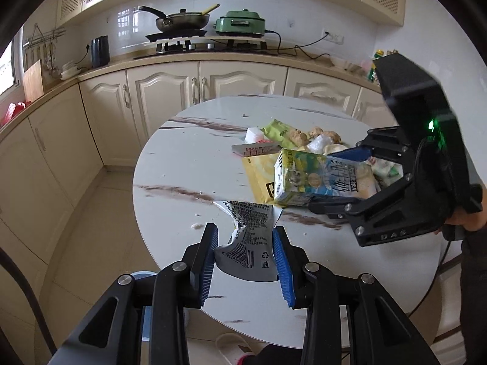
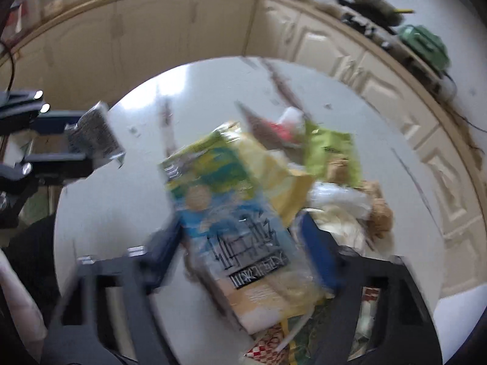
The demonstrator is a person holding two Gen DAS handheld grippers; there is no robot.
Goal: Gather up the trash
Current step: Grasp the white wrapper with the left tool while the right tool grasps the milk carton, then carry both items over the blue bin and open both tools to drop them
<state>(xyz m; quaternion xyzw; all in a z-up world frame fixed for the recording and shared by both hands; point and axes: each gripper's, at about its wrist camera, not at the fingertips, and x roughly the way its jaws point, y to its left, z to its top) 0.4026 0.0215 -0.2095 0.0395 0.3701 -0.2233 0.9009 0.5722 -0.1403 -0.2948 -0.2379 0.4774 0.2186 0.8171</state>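
Observation:
My left gripper (image 1: 245,234) is shut on a crumpled silver wrapper (image 1: 246,243), held just above the near edge of the round white marble table (image 1: 182,167). From the right wrist view the same gripper (image 2: 76,143) and wrapper (image 2: 94,133) show at the far left. My right gripper (image 1: 334,179) has its fingers on both sides of a blue, green and yellow drink carton (image 1: 319,179), pads against it. The right wrist view is blurred, with the carton (image 2: 237,228) filling the space between the fingers (image 2: 316,252).
More trash lies behind the carton: a yellow bag (image 1: 258,176), a green packet (image 1: 280,130), ginger pieces (image 1: 304,135), a red-and-white box (image 1: 255,149). Cream cupboards, a pan (image 1: 182,19) and a green cooker (image 1: 240,26) line the wall. A hand (image 1: 468,216) holds the right gripper.

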